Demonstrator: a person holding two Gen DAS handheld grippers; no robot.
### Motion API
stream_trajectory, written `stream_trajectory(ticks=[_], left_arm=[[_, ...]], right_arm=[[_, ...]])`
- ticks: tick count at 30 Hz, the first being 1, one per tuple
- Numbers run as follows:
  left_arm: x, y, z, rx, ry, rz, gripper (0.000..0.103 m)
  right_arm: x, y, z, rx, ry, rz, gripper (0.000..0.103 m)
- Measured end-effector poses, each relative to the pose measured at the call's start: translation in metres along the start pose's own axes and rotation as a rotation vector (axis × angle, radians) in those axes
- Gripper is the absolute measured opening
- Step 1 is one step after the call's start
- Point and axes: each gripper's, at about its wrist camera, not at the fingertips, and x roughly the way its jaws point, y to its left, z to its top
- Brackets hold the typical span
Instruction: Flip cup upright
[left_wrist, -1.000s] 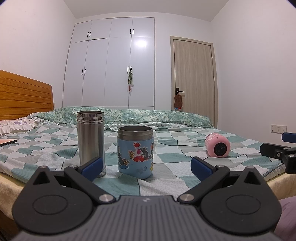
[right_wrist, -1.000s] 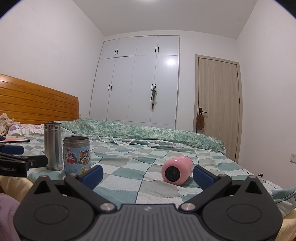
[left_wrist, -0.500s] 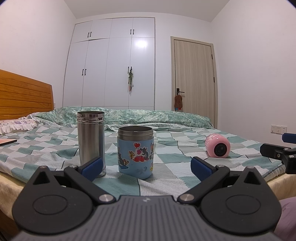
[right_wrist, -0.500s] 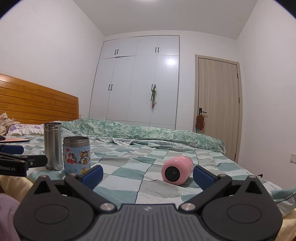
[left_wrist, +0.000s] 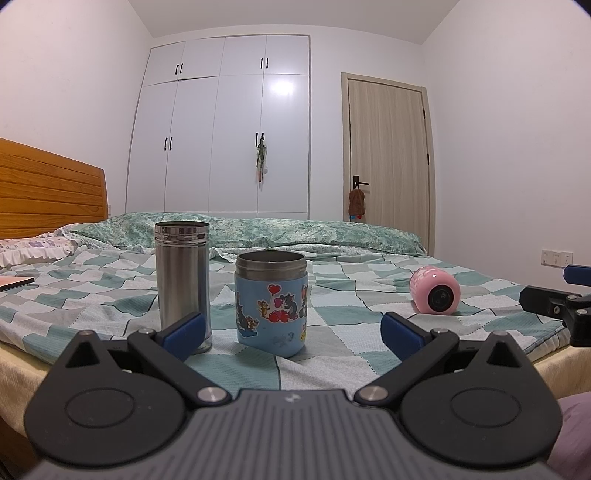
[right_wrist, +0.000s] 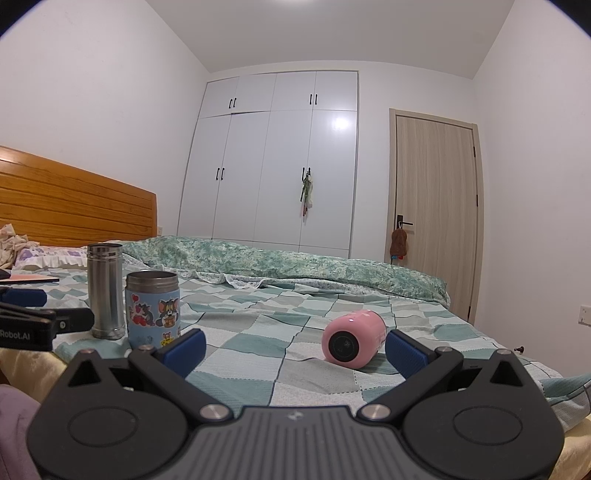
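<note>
The pink cup lies on its side on the checked bedspread, its dark round end turned toward my right gripper. It sits toward the near right part of the bed, just ahead of my right-hand blue pad and partly behind it from that camera; whether pad and cup touch I cannot tell. My right jaws stand wide apart with nothing between them but bedspread, and the cup is off to the right side of that gap rather than centred in it.

From my left gripper the same pink cup shows well off to the right, beyond my own right pad, with open bedspread between us. My left jaws are also spread wide and hold nothing.

Further left stand two upright containers, well apart from the cup. The blue cartoon-sticker jar is open-topped, with a steel rim, straight ahead of my left jaws. Just beside it, to its left, is the tall steel flask, also upright; my left blue pad overlaps its base in view. In the right camera the blue cartoon-sticker jar and tall steel flask stand together at the left.

Behind everything a rumpled green quilt runs across the bed, with the wooden headboard at left, the white wardrobe at the back and a wooden door at right.
</note>
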Motion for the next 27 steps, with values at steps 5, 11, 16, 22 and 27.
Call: stream_trajectory(ticks=[5,11,16,22,27], left_arm=[[0.000,0.000,0.000,-0.001,0.001,0.000,0.103],[0.006,-0.001,0.002,0.002,0.024,-0.012,0.103],[0.015,-0.003,0.003,0.009,0.049,-0.025,0.103],[0.022,-0.010,0.010,0.019,0.066,-0.044,0.103],[0.043,-0.022,0.021,0.038,0.070,-0.088,0.103]], right_arm=[[0.001,0.002,0.000,0.000,0.001,0.001,0.103],[0.003,0.003,0.002,-0.001,0.016,0.009,0.103],[0.008,-0.005,0.005,0.026,0.046,0.018,0.103],[0.021,-0.012,0.009,0.023,0.068,0.029,0.103],[0.040,-0.020,0.018,0.014,0.093,0.032,0.103]])
